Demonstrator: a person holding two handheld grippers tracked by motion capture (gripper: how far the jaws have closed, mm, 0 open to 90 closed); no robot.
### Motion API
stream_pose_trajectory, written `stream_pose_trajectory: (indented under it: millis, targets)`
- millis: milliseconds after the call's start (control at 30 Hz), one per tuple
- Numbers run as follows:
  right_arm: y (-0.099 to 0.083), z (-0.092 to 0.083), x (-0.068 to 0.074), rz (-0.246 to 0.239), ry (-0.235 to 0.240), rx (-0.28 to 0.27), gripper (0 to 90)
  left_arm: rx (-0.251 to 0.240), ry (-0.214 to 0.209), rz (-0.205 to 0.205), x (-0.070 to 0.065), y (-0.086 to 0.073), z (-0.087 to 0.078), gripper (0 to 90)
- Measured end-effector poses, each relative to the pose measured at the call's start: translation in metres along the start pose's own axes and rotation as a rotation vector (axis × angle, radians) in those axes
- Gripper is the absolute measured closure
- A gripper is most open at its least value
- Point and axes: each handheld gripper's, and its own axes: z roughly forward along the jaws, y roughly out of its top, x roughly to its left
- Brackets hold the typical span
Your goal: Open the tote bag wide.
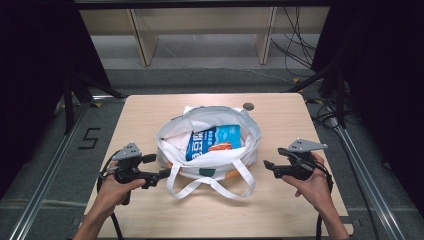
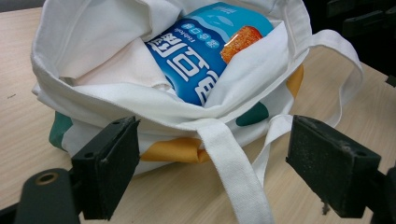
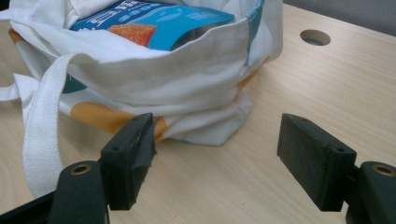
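Note:
A white cloth tote bag [image 1: 216, 161] with orange and green spots lies in the middle of the wooden table [image 1: 150, 115], its mouth open upward. A blue snack packet [image 1: 214, 141] rests inside it. My left gripper [image 1: 159, 166] is at the bag's left side, open. In the left gripper view one white strap [image 2: 233, 172] runs on the table between the wide jaws of the left gripper [image 2: 215, 158], untouched, and the bag [image 2: 116, 98] and packet [image 2: 205, 56] lie just beyond. My right gripper [image 1: 273, 157] is a little right of the bag, open. In the right gripper view the right gripper [image 3: 215, 158] has bare table between its jaws, short of the bag [image 3: 187, 79] and packet [image 3: 159, 21].
A round hole [image 1: 248, 106] is cut in the table behind the bag. The bag's straps [image 1: 210, 186] loop toward the front edge. Metal rails [image 1: 50, 165] flank the table, and wooden shelf legs [image 1: 142, 40] and cables [image 1: 295, 45] lie beyond it.

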Motion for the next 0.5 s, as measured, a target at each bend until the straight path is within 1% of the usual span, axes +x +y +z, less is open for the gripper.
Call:
stream_pose_trajectory:
  millis: [33,133,167,233,267,300,333,367,400,433,467,500]
  targets:
    - [-0.001,-0.001,0.002,0.028,0.007,0.009,28.8,0.002,-0.001,0.003,0.000,-0.001,0.000,16.1]
    - [-0.004,-0.001,0.002,0.016,0.009,0.007,28.8,-0.003,-0.006,-0.007,-0.002,-0.003,0.000,16.1]
    - [-0.004,-0.001,0.003,0.019,0.015,0.009,28.9,0.000,-0.009,-0.003,-0.002,-0.003,-0.001,16.1]
    - [-0.006,-0.001,0.004,0.019,0.005,-0.002,28.9,-0.002,-0.002,-0.005,-0.004,-0.005,-0.001,16.0]
    - [-0.007,-0.001,0.006,0.021,0.017,-0.003,28.9,-0.002,-0.006,-0.002,-0.005,-0.008,-0.002,16.1]
    - [-0.007,-0.001,0.006,0.021,0.017,-0.003,28.9,-0.002,-0.006,-0.002,-0.005,-0.008,-0.002,16.1]
    - [-0.007,-0.002,0.005,-0.009,0.012,-0.001,28.8,-0.001,-0.008,0.002,-0.005,-0.009,-0.002,16.1]
    - [-0.008,-0.003,0.008,0.021,0.015,0.001,28.8,0.002,-0.002,-0.008,-0.007,-0.010,-0.003,16.1]
    - [-0.009,-0.004,0.010,0.010,0.018,0.002,28.9,-0.003,-0.014,-0.001,-0.007,-0.012,-0.003,16.1]
    - [-0.010,-0.004,0.010,0.003,0.013,-0.005,28.8,-0.003,-0.014,-0.001,-0.007,-0.012,-0.003,16.1]
    - [-0.010,-0.004,0.010,0.003,0.013,-0.005,28.8,-0.001,-0.010,-0.013,-0.008,-0.013,-0.004,16.1]
    - [-0.011,-0.004,0.011,0.010,0.023,0.006,28.8,0.002,-0.012,-0.012,-0.009,-0.014,-0.004,16.1]
